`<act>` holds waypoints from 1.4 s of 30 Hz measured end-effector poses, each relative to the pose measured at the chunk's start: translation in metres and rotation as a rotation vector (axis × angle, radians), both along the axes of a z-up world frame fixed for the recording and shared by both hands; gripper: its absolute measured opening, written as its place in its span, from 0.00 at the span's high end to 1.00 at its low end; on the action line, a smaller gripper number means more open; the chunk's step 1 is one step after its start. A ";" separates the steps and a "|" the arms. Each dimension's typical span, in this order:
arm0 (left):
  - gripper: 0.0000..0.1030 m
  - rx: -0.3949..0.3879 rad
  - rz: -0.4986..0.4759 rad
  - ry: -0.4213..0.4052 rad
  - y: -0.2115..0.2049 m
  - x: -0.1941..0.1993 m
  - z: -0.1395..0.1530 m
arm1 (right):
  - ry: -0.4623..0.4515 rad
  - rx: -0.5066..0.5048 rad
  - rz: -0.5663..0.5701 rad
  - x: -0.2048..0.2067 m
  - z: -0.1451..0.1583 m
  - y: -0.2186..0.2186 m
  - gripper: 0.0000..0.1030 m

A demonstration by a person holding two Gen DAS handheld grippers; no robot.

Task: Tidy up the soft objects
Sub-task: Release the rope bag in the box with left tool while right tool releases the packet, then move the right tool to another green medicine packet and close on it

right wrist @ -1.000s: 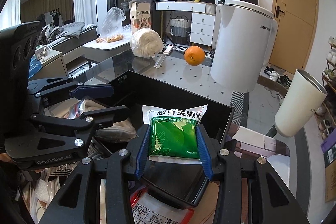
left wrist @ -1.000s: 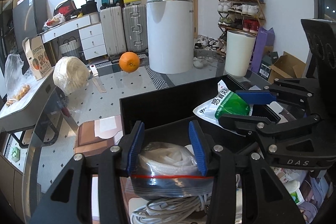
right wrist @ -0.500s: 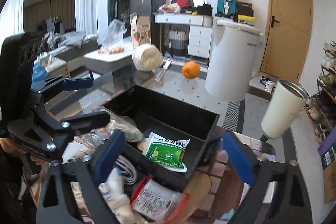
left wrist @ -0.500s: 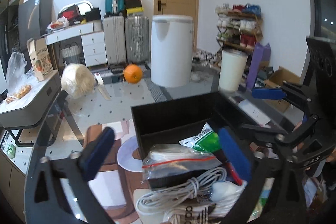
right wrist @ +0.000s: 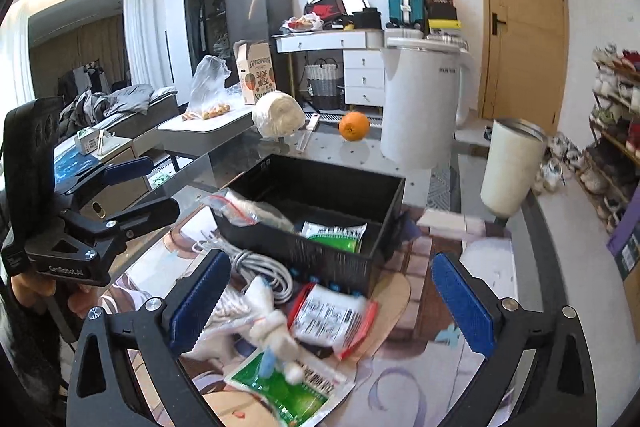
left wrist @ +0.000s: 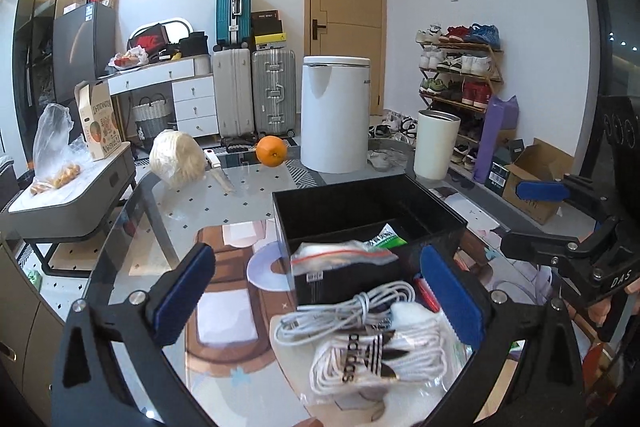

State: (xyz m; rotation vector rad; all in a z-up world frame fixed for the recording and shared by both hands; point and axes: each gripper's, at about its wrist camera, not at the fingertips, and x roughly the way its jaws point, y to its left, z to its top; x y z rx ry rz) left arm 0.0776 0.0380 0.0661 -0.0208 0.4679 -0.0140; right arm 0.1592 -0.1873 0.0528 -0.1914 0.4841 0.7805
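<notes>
Two grippers hang above the tabletop (left wrist: 248,187), and both have their fingers wide apart with nothing between them: the left gripper (left wrist: 320,291) and the right gripper (right wrist: 332,295).

Just in front of the black box (right wrist: 384,211) lie several soft things that are not yet sorted. A pair of white socks (left wrist: 376,351) with black letters is folded into a loose bundle; it looks light and squashy, so it should bend under the fingers and is best taken across its thick middle. A white cable (left wrist: 352,311) is coiled and tied, touching the socks; it seems light but springy, and a grip on the tied waist should keep the loops together. A flat sachet with red edges (right wrist: 332,315) and a green packet (right wrist: 288,391) lie nearby. Both look thin and smooth, perhaps slippery, so pinching an edge seam is probably safer than pressing the flat face. A small white plush toy (right wrist: 272,335) lies over the green packet.

Inside the box there are already a clear zip bag (right wrist: 248,207) with white contents, resting on the near wall, and a green medicine pouch (right wrist: 336,235) on the bottom.
</notes>
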 end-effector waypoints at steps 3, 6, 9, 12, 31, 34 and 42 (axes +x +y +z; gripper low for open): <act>0.00 -0.014 -0.011 0.012 -0.002 -0.006 -0.003 | 0.022 0.001 -0.013 -0.005 -0.006 -0.003 0.01; 0.00 -0.006 -0.017 0.019 -0.006 -0.009 -0.003 | 0.027 -0.012 -0.017 -0.012 -0.012 -0.006 0.01; 0.00 0.005 -0.021 0.013 -0.009 -0.015 -0.005 | 0.030 -0.038 -0.021 -0.014 -0.016 -0.005 0.01; 0.00 0.004 -0.013 0.012 -0.010 -0.018 -0.008 | 0.045 -0.038 -0.018 -0.016 -0.018 -0.008 0.01; 0.00 -0.036 -0.001 0.078 -0.008 -0.037 -0.037 | 0.143 -0.140 0.048 -0.018 -0.048 -0.013 0.01; 0.00 -0.042 0.002 0.081 -0.009 -0.040 -0.041 | 0.166 -0.154 0.062 -0.018 -0.054 -0.011 0.01; 0.00 -0.002 -0.020 0.106 -0.019 -0.044 -0.052 | 0.190 -0.200 0.105 -0.023 -0.068 0.004 0.01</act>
